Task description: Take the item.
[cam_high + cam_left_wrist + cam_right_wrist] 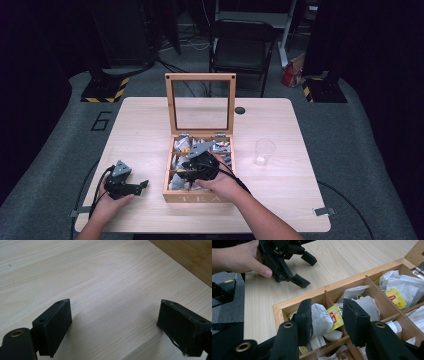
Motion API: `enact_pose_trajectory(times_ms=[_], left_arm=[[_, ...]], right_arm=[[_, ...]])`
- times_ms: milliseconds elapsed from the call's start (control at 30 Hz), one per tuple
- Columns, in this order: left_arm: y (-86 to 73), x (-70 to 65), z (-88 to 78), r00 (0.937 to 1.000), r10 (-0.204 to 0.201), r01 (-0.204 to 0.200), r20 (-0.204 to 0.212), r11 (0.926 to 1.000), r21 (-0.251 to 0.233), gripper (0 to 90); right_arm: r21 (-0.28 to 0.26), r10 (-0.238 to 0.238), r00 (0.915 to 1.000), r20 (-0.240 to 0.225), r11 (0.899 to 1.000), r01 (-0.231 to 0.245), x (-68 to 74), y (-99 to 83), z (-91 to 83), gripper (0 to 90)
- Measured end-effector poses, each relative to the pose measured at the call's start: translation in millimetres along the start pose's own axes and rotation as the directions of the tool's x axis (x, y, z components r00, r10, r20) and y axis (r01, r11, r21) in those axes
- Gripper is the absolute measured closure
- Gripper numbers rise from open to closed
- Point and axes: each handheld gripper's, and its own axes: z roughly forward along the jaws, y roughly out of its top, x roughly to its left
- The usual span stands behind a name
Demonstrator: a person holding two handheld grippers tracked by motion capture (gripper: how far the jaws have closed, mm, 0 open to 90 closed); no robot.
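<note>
Left gripper (142,185) rests on the pale wooden table (280,125), jaws wide apart around bare wood. Right gripper (325,318) hangs over the open wooden tea box (172,195), jaws half apart astride a white tea bag with yellow tag (322,318); contact probably none. Bag's lower end hidden, long axis unclear.

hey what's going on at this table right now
A person is working at a wooden table with a gripper in each hand. The right gripper is lowered into an open wooden tea box, its jaws on either side of a tea bag in a near corner compartment, not clearly pressing on it yet. The left gripper rests open on the table beside the box, holding nothing. An empty plastic cup stands to the box's right.
</note>
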Motion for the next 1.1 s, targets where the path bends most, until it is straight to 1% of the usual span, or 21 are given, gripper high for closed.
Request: enact_pose_trajectory(times_ms=[167, 200, 300, 333, 500, 633, 700, 733, 767, 967, 1000, 1033, 1100], left_arm=[[0.0, 0.0, 0.0, 1.0000, 0.000, 0.000, 0.000, 1.0000, 0.000, 11.7], [0.0, 0.0, 0.0, 1.0000, 0.000, 0.000, 0.000, 1.0000, 0.000, 11.8], [-0.1, -0.5, -0.2, 1.0000, -0.006, 0.006, 0.004, 1.0000, 0.004, 11.8], [-0.1, -0.4, -0.3, 1.0000, -0.005, 0.005, 0.004, 1.0000, 0.005, 11.7], [0.0, -0.3, -0.4, 1.0000, -0.005, 0.005, 0.005, 1.0000, 0.006, 11.8], [-0.1, -0.4, -0.3, 1.0000, -0.005, 0.005, 0.004, 1.0000, 0.005, 11.8], [-0.1, -0.4, -0.3, 1.0000, -0.004, 0.004, 0.004, 1.0000, 0.005, 11.8], [-0.1, -0.4, -0.2, 1.0000, -0.005, 0.005, 0.004, 1.0000, 0.004, 11.8], [-0.1, -0.4, -0.2, 1.0000, -0.005, 0.005, 0.004, 1.0000, 0.004, 11.7], [-0.1, -0.4, -0.3, 1.0000, -0.005, 0.005, 0.005, 1.0000, 0.005, 11.8], [-0.1, -0.4, -0.3, 1.0000, -0.005, 0.005, 0.005, 1.0000, 0.005, 11.8], [-0.1, -0.3, -0.3, 1.0000, -0.005, 0.005, 0.005, 1.0000, 0.005, 11.8], [-0.1, -0.4, -0.3, 1.0000, -0.005, 0.005, 0.005, 1.0000, 0.005, 11.7]], right_arm=[[0.013, -0.002, 0.9999, -0.012, 1.000, 0.002, -2.8, 0.2, 5.7, 62.0], [0.015, 0.004, 0.9999, -0.011, 1.000, -0.004, -2.9, 0.3, 7.0, 62.2], [0.022, -0.004, 0.9998, -0.017, 1.000, 0.004, -4.9, 0.4, 10.0, 62.8], [0.026, 0.003, 0.9998, -0.018, 1.000, -0.003, -4.6, 0.6, 10.6, 62.8], [0.027, 0.000, 0.9998, -0.021, 1.000, 0.000, -5.0, 2.6, 13.0, 63.3], [0.033, -0.001, 0.9994, -0.036, 0.999, 0.002, -5.1, 3.9, 16.0, 66.0], [0.036, -0.003, 0.9994, -0.035, 0.999, 0.004, -4.9, 4.0, 17.2, 68.5], [0.039, -0.006, 0.9990, -0.044, 0.999, 0.008, -5.0, 4.0, 17.9, 69.9], [0.043, -0.007, 0.9990, -0.044, 0.999, 0.009, -4.9, 3.9, 18.2, 70.7], [0.053, -0.010, 0.9988, -0.047, 0.999, 0.012, -7.4, 3.3, 20.4, 70.9], [0.051, 0.000, 0.9992, -0.039, 0.999, 0.002, -6.9, 3.2, 20.8, 70.9], [0.051, 0.000, 0.9992, -0.039, 0.999, 0.002, -6.9, 3.2, 20.8, 70.9], [0.063, 0.007, 0.9985, -0.054, 0.998, -0.004, -7.6, 2.9, 20.9, 71.1]])
